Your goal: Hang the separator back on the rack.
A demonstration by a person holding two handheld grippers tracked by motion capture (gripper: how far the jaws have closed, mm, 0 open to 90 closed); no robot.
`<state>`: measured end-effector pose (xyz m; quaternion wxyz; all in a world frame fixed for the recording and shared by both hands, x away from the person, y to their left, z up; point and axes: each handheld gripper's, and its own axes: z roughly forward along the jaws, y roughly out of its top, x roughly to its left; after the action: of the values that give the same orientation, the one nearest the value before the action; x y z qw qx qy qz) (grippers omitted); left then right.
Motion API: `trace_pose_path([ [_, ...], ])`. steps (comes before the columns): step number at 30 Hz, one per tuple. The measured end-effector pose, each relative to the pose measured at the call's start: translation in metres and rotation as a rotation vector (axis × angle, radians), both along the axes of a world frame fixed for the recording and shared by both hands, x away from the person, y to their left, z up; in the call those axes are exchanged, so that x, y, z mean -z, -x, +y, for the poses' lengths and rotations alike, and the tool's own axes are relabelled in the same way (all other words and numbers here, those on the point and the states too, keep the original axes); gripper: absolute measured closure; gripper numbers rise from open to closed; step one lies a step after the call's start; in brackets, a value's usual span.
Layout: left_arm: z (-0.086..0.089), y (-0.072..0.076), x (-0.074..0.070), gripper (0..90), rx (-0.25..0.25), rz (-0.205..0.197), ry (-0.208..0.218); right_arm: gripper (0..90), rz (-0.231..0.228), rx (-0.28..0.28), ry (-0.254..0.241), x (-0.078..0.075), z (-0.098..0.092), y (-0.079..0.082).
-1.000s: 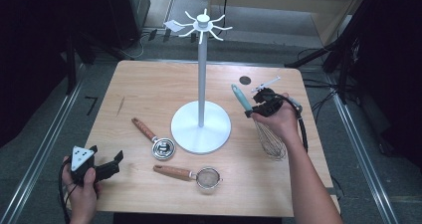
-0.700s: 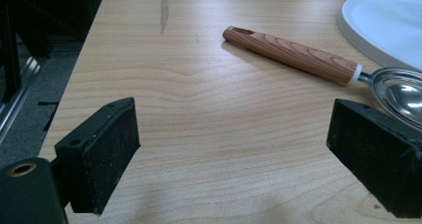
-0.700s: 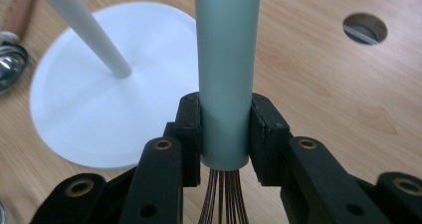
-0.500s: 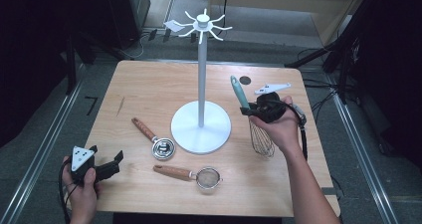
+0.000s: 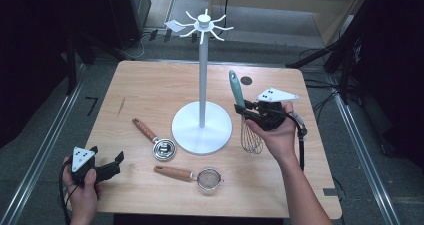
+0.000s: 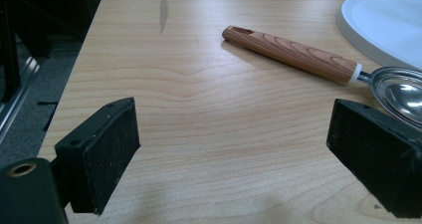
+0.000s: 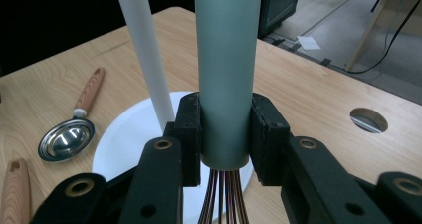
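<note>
Gripping the whisk (image 5: 246,120) by its green handle, the right hand-held gripper (image 5: 248,113) holds it upright off the worktop (image 5: 150,92) beside the white stand (image 5: 202,85). Next, I judge, lift its handle end to a hook (image 5: 218,36) up top. The left hand-held gripper (image 5: 114,164) rests wide open, holding nothing.

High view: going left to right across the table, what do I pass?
Left gripper → measuring spoon → strainer → white stand → whisk → right gripper, closed on the whisk's handle.
</note>
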<state>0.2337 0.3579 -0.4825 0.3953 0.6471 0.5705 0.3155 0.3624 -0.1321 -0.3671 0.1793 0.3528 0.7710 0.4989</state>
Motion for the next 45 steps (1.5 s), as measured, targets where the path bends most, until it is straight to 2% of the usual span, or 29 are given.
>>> trace_pose_path([
  [2, 0.0, 0.0, 0.0, 6.4, 0.001, 0.0, 0.0, 71.2, -0.012, -0.002, -0.015, 0.0, 0.001, 0.002],
  [5, 0.0, 0.0, 0.0, 6.4, 0.001, -0.001, 0.0, 71.2, -0.031, -0.006, -0.062, -0.001, 0.003, 0.006],
  [16, 0.0, 0.0, 0.0, 6.4, 0.0, -0.004, 0.001, 71.1, -0.109, -0.012, -0.119, -0.011, 0.011, 0.018],
  [24, 0.0, 0.0, 0.0, 6.4, 0.001, -0.003, -0.001, 71.2, -0.144, -0.022, -0.163, -0.018, 0.017, 0.023],
  [33, 0.0, 0.0, 0.0, 6.4, 0.001, -0.005, -0.002, 71.1, -0.197, -0.033, -0.197, -0.027, 0.023, 0.029],
  [39, 0.0, 0.0, 0.0, 6.4, 0.001, -0.004, -0.001, 71.1, -0.212, -0.043, -0.213, -0.032, 0.027, 0.031],
  [45, 0.0, 0.0, 0.0, 6.4, 0.001, -0.004, 0.001, 71.1, -0.232, -0.027, -0.218, -0.035, 0.029, 0.031],
])
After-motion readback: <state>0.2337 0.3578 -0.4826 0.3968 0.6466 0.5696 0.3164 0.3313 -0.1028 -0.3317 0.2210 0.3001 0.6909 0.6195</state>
